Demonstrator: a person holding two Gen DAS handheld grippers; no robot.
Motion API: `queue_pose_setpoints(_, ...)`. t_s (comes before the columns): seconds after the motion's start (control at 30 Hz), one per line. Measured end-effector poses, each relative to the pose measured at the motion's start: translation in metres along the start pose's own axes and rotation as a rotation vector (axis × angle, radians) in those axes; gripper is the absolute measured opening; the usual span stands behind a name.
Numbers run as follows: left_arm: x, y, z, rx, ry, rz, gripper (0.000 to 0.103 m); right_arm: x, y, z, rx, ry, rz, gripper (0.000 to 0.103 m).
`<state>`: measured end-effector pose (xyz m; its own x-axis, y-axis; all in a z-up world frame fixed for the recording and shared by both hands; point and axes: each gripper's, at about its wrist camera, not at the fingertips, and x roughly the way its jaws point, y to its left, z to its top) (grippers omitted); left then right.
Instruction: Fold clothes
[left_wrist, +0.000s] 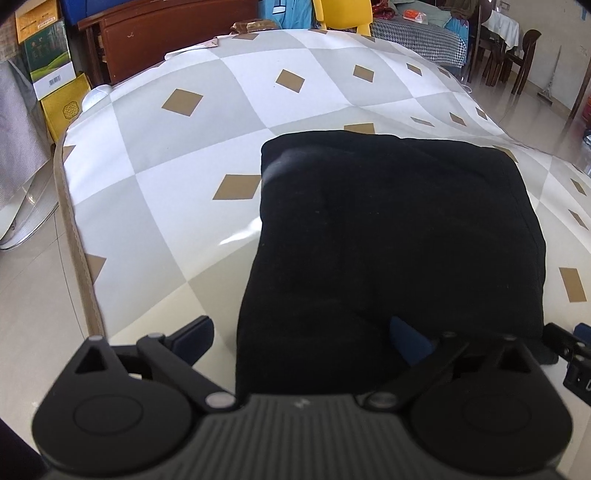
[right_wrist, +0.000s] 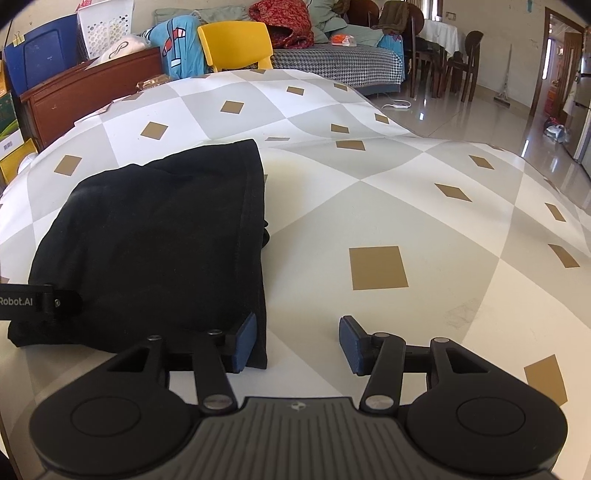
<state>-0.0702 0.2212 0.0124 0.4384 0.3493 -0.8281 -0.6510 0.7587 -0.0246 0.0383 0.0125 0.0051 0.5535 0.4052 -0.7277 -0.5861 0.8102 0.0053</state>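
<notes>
Already folded into a thick, roughly square bundle, the black garment (left_wrist: 391, 236) is lying near the front edge of the worktop (left_wrist: 177, 177), toward its middle, with bare patterned cover running out to both sides. It is looking like soft, matte knit cloth, light and limp, likely to sag and slip open if lifted by one layer; pinching through all layers at the two near corners, or along the stitched hem on its right side, seems the safest hold. The left gripper (left_wrist: 299, 339) is standing spread wide over the near edge of the bundle, one blue pad lying on the cloth and the other out over the cover, gripping nothing. The right gripper (right_wrist: 299, 341) is sitting about half open at the garment's near right corner, its left pad touching the hem, its right pad over the bare cover, clamping nothing. The worktop cover is showing a smooth, glossy surface with grey and white diamonds and tan lozenges.
</notes>
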Motion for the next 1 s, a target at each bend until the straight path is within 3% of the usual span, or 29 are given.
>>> queue_pose_setpoints(0.43, -0.025, -0.009, -0.006, -0.015, -0.007, 0.004, 0.103, -0.018, -0.002, 0.007, 0.027, 0.04, 0.008, 0.049)
queue_pose_setpoints(1.0, -0.04, -0.019, -0.024, -0.048, 0.061, 0.047, 0.103, -0.03, 0.014, 0.011, -0.102, 0.055, 0.064, 0.049)
